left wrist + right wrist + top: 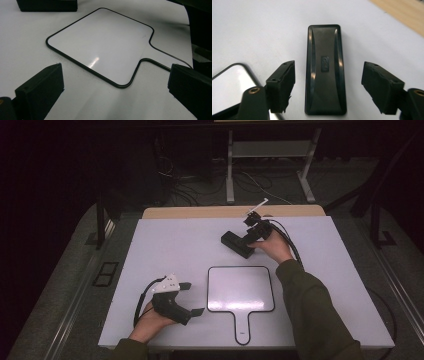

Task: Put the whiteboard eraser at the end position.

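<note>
Toward the far edge of the bench, right of centre, lies the black eraser (238, 244), flat on its base. Its long axis runs diagonally, from the far-left down toward the near-right; in my right gripper view the eraser (325, 68) lies lengthwise straight away from me, one short end nearest my jaws.

Bench (165, 245): white top, with a strip of bare wood along the far edge. A white handled board (240, 289) with a thin black rim lies near the front edge at centre, handle toward me. Room dark; grey floor, cables and metal frame legs beyond the far edge.

My right gripper (257, 227) sits over the near-right end of the eraser. Jaws partly open, one either side of the eraser, with a clear gap to it on both sides; pads (283, 82) not touching it, nothing gripped.

My left gripper (192, 297) rests near the front-left corner, just left of the board, jaws wide apart and holding nothing; it points across at the board (100, 42).
</note>
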Demonstrator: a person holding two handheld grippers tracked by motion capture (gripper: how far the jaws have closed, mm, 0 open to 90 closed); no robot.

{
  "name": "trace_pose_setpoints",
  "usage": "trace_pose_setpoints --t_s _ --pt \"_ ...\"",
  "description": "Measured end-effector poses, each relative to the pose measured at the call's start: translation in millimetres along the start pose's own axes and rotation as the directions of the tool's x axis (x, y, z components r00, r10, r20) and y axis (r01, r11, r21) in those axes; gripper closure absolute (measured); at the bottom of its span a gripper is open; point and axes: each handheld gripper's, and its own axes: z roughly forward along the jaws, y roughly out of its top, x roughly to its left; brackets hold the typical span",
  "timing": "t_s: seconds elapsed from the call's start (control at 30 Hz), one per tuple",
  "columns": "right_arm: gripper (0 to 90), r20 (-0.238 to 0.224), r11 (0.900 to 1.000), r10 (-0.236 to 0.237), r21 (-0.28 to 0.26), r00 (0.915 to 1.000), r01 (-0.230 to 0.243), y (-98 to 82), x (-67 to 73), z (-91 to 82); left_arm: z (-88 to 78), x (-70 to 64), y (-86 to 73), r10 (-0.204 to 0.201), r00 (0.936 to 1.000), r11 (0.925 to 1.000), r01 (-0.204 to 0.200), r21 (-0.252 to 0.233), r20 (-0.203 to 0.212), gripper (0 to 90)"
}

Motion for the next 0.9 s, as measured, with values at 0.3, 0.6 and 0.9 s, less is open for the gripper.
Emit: trace_pose_setpoints --t_s 0.3,0.6,0.9 --pt "18.2 0.009 0.994 0.008 -0.107 0.9999 -0.007 -42.5 14.7 -46.5 0.0 -2.4 -0.4 -0.001 1.0 0.9999 0.002 0.01 -0.009 0.0" --pt "17.1 0.038 0.974 -0.014 -0.224 0.9992 0.022 -93.0 35.2 -74.2 -0.3 -2.3 -1.8 -0.007 0.9998 0.9999 0.007 0.012 -0.018 0.0" --pt "17.1 0.004 0.96 0.023 -0.279 0.9997 -0.021 -151.4 52.1 -93.8 0.1 -2.8 -2.5 -0.01 0.9997 0.9998 0.01 0.015 -0.022 0.0"
